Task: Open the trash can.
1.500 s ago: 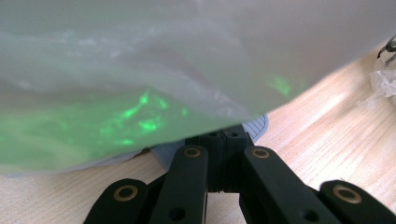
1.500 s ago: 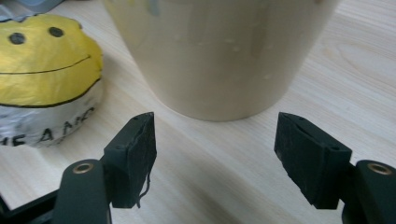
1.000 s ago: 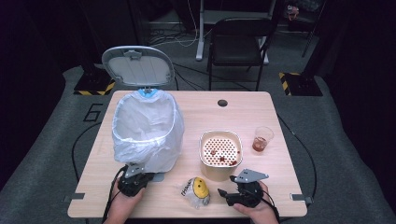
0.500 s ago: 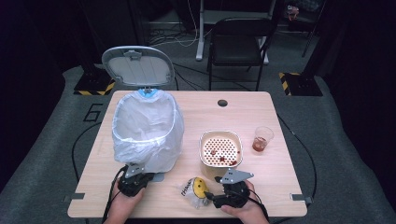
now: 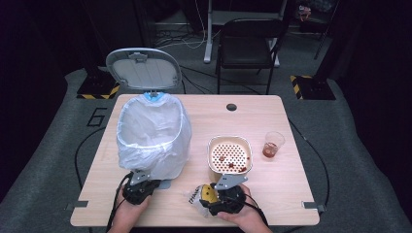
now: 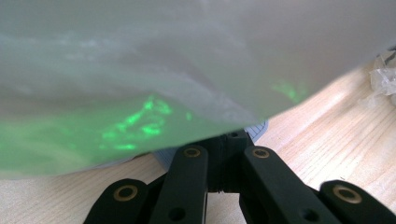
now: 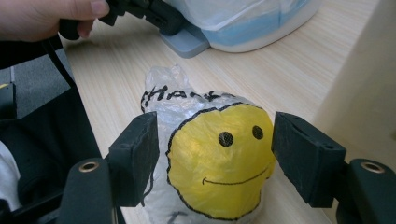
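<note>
At the bench's near edge, the right gripper (image 7: 215,154) straddles a crumpled plastic bag (image 7: 210,163) printed with a yellow smiley; its jaws stand partly open, pads just beside the bag without pressing it, seemingly lined up to pinch it for the bin. Toward the near left corner, the left gripper (image 5: 140,188) is fully closed against the foot of the lined trash bin (image 5: 153,136), probably steadying it. The right gripper view reveals the bag's face and lettering; the high view adds the open lid, colander (image 5: 230,155) and cup (image 5: 273,144) farther back.
</note>
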A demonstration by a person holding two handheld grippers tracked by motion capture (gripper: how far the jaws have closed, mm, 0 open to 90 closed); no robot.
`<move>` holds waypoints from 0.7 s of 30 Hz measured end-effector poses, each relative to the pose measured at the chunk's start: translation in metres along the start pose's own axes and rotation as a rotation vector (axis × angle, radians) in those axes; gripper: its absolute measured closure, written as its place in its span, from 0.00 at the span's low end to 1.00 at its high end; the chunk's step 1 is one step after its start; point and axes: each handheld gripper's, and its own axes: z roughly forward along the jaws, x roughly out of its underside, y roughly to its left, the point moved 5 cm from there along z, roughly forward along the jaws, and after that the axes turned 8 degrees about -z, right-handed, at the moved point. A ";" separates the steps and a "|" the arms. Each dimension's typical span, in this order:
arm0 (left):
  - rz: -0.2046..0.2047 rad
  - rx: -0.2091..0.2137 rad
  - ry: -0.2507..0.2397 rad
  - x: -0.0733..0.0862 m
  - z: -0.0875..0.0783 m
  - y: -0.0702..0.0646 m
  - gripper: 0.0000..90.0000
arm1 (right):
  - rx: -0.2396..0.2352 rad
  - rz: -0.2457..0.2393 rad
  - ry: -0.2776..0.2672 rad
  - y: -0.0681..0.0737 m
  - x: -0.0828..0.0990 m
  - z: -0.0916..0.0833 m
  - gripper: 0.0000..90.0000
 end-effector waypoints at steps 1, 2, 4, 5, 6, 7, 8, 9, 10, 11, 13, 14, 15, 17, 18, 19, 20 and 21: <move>0.000 -0.001 -0.001 0.000 0.000 0.000 1.00 | -0.001 0.001 0.007 0.000 0.001 0.003 0.34; 0.000 -0.001 -0.001 0.000 0.000 0.000 1.00 | -0.001 0.001 0.014 0.000 0.002 0.005 0.34; 0.000 -0.001 -0.001 0.000 0.000 0.000 1.00 | -0.009 0.014 0.034 -0.001 0.007 0.013 0.34; 0.000 -0.001 -0.001 0.000 0.000 0.000 1.00 | -0.009 0.014 0.034 -0.001 0.007 0.013 0.34; 0.000 -0.001 -0.001 0.000 0.000 0.000 1.00 | -0.007 0.017 0.040 -0.001 0.008 0.015 0.34; 0.000 -0.002 -0.001 0.000 0.000 0.000 1.00 | -0.009 0.008 0.053 -0.002 0.011 0.021 0.34; 0.001 -0.002 -0.001 0.000 0.000 0.000 1.00 | -0.009 0.008 0.053 -0.002 0.011 0.021 0.34; 0.001 -0.001 -0.001 0.000 0.000 0.000 1.00 | -0.010 0.008 0.057 -0.002 0.012 0.023 0.34; 0.001 -0.001 -0.001 0.000 0.000 0.000 1.00 | -0.009 0.006 0.063 -0.002 0.013 0.025 0.35; 0.001 -0.001 -0.001 0.000 0.000 0.000 1.00 | -0.008 0.002 0.067 -0.001 0.014 0.027 0.35; 0.001 -0.001 -0.001 0.000 0.000 0.000 1.00 | -0.008 0.000 0.077 -0.001 0.015 0.029 0.37; 0.001 -0.001 -0.002 0.000 0.000 0.000 1.00 | -0.007 -0.001 0.076 -0.001 0.015 0.030 0.39; 0.001 -0.001 -0.002 0.000 0.000 0.000 1.00 | -0.003 -0.003 0.084 -0.001 0.016 0.032 0.41; 0.001 -0.001 -0.003 0.000 0.000 0.000 1.00 | -0.004 0.002 0.087 -0.002 0.017 0.034 0.45; 0.001 -0.001 -0.002 0.000 0.000 0.000 1.00 | -0.005 0.004 0.091 -0.002 0.017 0.034 0.46; 0.001 -0.001 -0.002 0.000 0.000 0.000 1.00 | 0.005 0.001 0.092 -0.003 0.018 0.035 0.48; 0.001 -0.001 -0.002 0.000 0.000 0.000 1.00 | 0.003 -0.003 0.090 -0.004 0.018 0.036 0.51; 0.001 -0.001 -0.001 0.000 0.000 0.000 1.00 | 0.007 -0.001 0.097 -0.004 0.019 0.037 0.52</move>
